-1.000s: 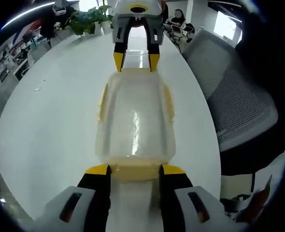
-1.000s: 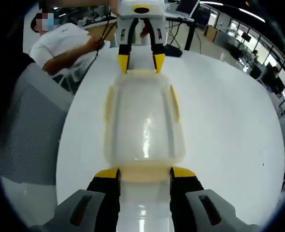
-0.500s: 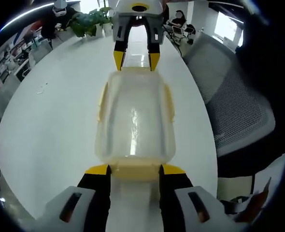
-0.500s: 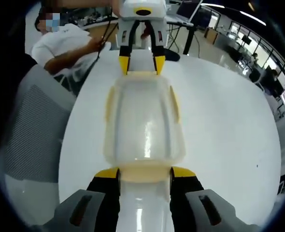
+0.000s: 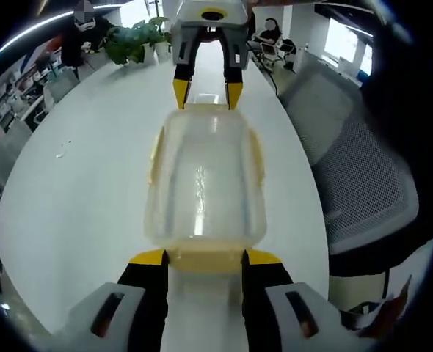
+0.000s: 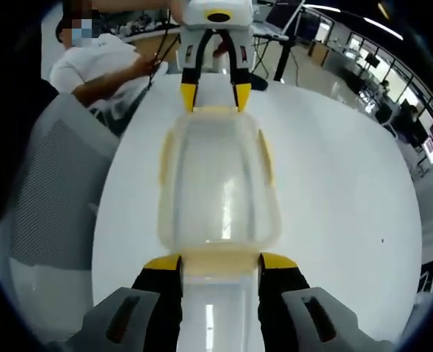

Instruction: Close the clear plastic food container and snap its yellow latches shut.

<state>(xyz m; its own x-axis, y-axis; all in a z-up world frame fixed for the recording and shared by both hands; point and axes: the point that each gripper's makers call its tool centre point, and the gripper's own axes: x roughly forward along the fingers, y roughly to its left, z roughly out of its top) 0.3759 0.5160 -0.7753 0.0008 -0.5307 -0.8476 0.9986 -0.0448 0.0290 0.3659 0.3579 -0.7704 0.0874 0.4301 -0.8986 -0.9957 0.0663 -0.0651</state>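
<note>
Left gripper view has the clear plastic food container (image 5: 204, 183) on the white table (image 5: 77, 183), lid on, its long axis running straight from one gripper to the other. The left gripper (image 5: 204, 258) stands with its jaws spread about as wide as the near end latch (image 5: 205, 259), tips touching its corners; the right gripper (image 5: 204, 94) meets the far end latch (image 5: 205, 108) the same way. Compared with a second ago almost nothing has moved: container and both grippers hold their places, and the view has only tilted slightly. So the end latches are probably being pressed home now. The yellow side latches (image 5: 257, 154) lie along the long edges; whether they are snapped I cannot tell. A grey mesh chair (image 5: 363, 169) stands beside the table.
</note>
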